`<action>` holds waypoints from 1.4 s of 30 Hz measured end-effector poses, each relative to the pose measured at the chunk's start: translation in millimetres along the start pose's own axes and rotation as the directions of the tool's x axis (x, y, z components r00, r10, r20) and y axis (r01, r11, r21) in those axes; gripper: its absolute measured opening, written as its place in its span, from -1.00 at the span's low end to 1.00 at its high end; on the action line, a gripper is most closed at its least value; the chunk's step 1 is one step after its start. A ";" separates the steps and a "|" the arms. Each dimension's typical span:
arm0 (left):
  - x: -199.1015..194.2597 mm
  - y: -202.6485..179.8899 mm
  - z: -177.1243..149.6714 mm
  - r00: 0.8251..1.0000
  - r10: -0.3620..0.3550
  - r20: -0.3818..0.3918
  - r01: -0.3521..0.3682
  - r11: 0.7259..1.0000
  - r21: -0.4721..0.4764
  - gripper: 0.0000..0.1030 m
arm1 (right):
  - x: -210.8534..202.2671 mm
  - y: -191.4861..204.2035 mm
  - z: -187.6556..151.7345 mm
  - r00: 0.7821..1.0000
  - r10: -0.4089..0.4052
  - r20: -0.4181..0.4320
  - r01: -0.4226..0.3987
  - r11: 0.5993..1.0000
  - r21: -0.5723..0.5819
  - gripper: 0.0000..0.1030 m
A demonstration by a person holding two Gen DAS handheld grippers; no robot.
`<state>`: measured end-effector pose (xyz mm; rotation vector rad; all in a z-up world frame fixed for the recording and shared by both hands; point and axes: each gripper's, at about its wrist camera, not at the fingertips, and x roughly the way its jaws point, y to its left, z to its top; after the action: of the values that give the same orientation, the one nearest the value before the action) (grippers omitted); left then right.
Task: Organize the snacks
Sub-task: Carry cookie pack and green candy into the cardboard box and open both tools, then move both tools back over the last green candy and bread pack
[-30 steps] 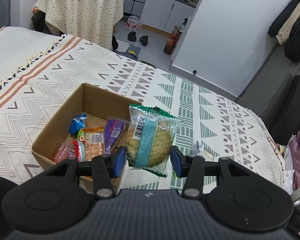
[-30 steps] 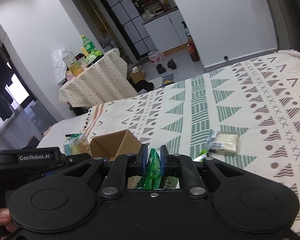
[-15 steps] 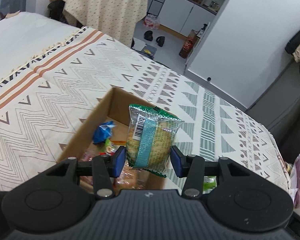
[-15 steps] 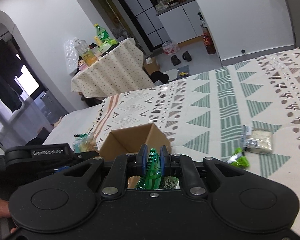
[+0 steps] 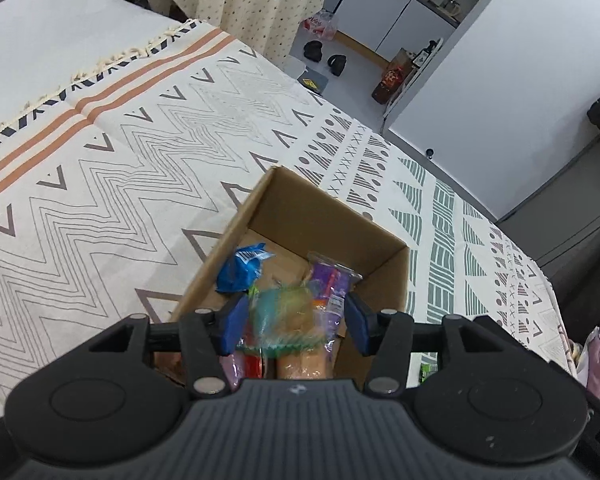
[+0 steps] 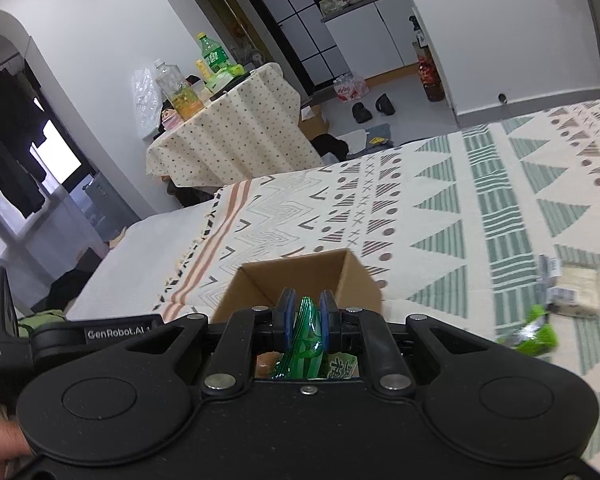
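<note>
Now the left tongs (image 5: 294,326) hang over the box (image 5: 380,240), pads apart, gripping nothing. A blurred green packet (image 5: 288,312) sits between the pads, touching neither, above the snacks already in the box: a blue wrapper (image 5: 240,270) by the left wall, a purple one (image 5: 330,284) nearer the right wall. The right tongs (image 6: 305,322) are clamped on a green pouch (image 6: 304,336) just short of the box's near edge. Right of the box, on the bedspread (image 6: 440,200), lie a pale bar (image 6: 576,286) and a lime packet (image 6: 534,332).
</note>
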<state>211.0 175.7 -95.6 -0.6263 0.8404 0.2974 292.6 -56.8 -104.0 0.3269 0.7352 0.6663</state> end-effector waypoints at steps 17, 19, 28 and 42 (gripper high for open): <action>-5.6 19.2 16.5 1.000 0.005 0.003 -0.005 1.000 -0.006 0.51 | 17.1 31.5 8.3 0.999 -0.035 0.028 0.036 0.999 -0.024 -0.02; -4.7 17.4 14.7 1.000 0.004 -0.007 -0.004 1.000 -0.001 0.55 | 8.5 26.3 9.4 0.998 -0.057 0.022 0.057 0.998 -0.026 0.07; -19.9 -12.2 -1.6 1.000 0.006 -0.006 -0.006 0.999 0.054 0.72 | -54.5 0.4 16.3 0.981 -0.144 0.133 0.149 0.989 -0.024 0.87; -46.8 -77.4 -42.6 1.000 -0.022 0.017 0.019 0.987 0.161 0.88 | -124.4 -48.4 3.2 0.954 -0.219 0.204 0.233 0.971 -0.045 1.00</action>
<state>192.7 88.4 -50.4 -0.4807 0.8307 0.2145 247.7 -175.4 -62.3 0.2368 0.5474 0.4332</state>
